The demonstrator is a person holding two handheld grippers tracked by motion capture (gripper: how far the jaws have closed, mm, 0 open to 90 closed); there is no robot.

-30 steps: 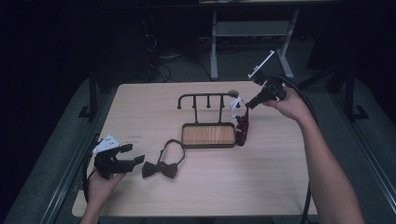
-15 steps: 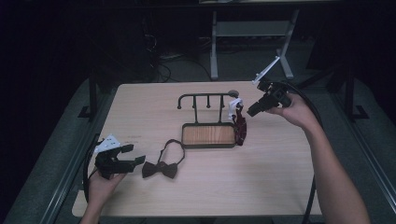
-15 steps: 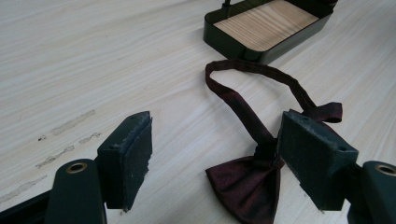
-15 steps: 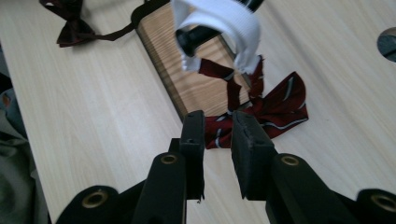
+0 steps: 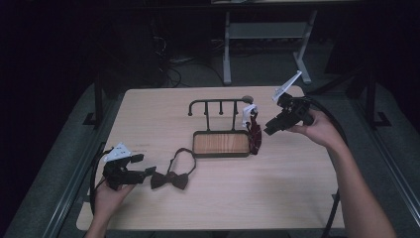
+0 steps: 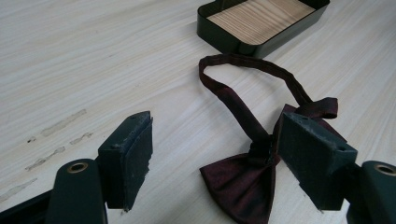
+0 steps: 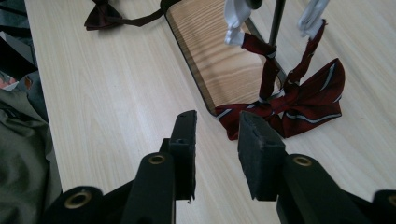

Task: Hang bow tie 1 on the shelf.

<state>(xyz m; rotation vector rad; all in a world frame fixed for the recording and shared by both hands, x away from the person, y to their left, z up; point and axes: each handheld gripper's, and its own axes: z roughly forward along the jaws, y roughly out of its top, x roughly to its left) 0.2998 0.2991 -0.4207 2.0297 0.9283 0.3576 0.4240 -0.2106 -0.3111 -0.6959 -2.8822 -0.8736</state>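
Your left gripper (image 6: 212, 154) is wide open and empty around the plain bow tie (image 6: 245, 179) lying on the table (image 5: 297, 188). Centre on the knot, then close; right gripper (image 7: 217, 140) is part-open, empty.

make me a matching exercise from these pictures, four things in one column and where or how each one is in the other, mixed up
Things:
1. plain bow tie
2. striped bow tie
3. left gripper
4. right gripper

Places or states:
A. hangs from the right end of the rack, by white clips
B. held above the table, right of the tray, open
C. lies flat on the table, strap looped toward the tray
D. low at the table's left front, open, jaws either side of a bow tie

Pairs: 1-C, 2-A, 3-D, 4-B
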